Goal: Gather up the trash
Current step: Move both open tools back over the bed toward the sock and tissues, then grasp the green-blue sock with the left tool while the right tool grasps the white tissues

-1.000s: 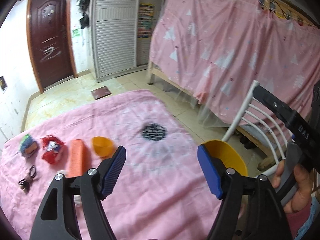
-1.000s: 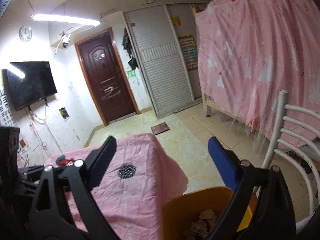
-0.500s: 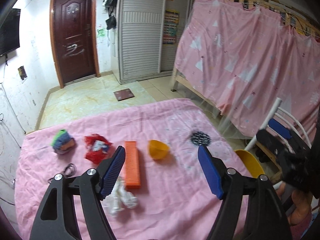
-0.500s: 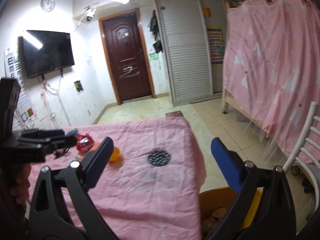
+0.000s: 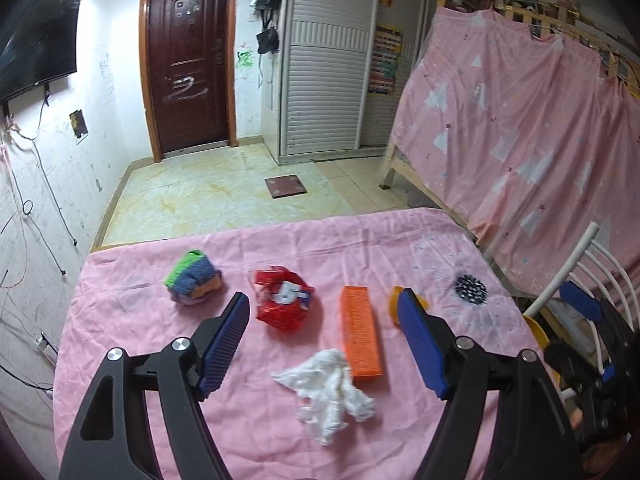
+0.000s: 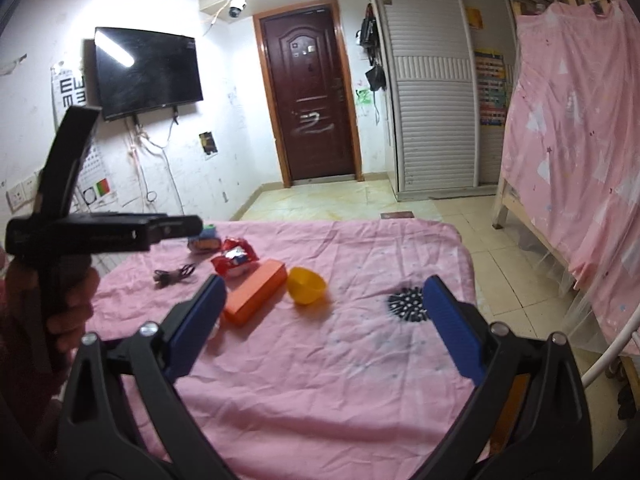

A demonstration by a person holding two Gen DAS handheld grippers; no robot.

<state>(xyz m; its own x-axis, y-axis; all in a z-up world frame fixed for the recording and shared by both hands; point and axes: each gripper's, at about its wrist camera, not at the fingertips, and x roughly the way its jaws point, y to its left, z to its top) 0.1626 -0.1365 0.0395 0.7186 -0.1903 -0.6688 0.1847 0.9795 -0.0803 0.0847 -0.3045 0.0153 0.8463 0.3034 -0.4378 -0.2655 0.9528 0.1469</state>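
Note:
A crumpled white tissue [image 5: 329, 390] lies on the pink tablecloth [image 5: 160, 320], just ahead of and between the fingers of my left gripper [image 5: 322, 340], which is open and empty above it. A crumpled red wrapper [image 5: 284, 304] [image 6: 234, 260] lies farther back. My right gripper [image 6: 320, 328] is open and empty, low over the table's right part. The yellow bin [image 5: 536, 330] shows only as a sliver at the table's right edge, beside the right gripper's body [image 5: 588, 320].
An orange box [image 5: 359, 336] [image 6: 256, 290], a small yellow bowl [image 6: 306, 285], a colourful cloth ball [image 5: 193, 282], a black cable [image 6: 174, 274] and a black spiky disc [image 6: 406, 303] lie on the table. A white chair [image 5: 580, 256] and a pink-draped bed [image 5: 540, 140] stand to the right.
Both grippers swung left from the yellow bin toward the table. The left view now looks over the tissue and wrapper; the bin has dropped out of the right view.

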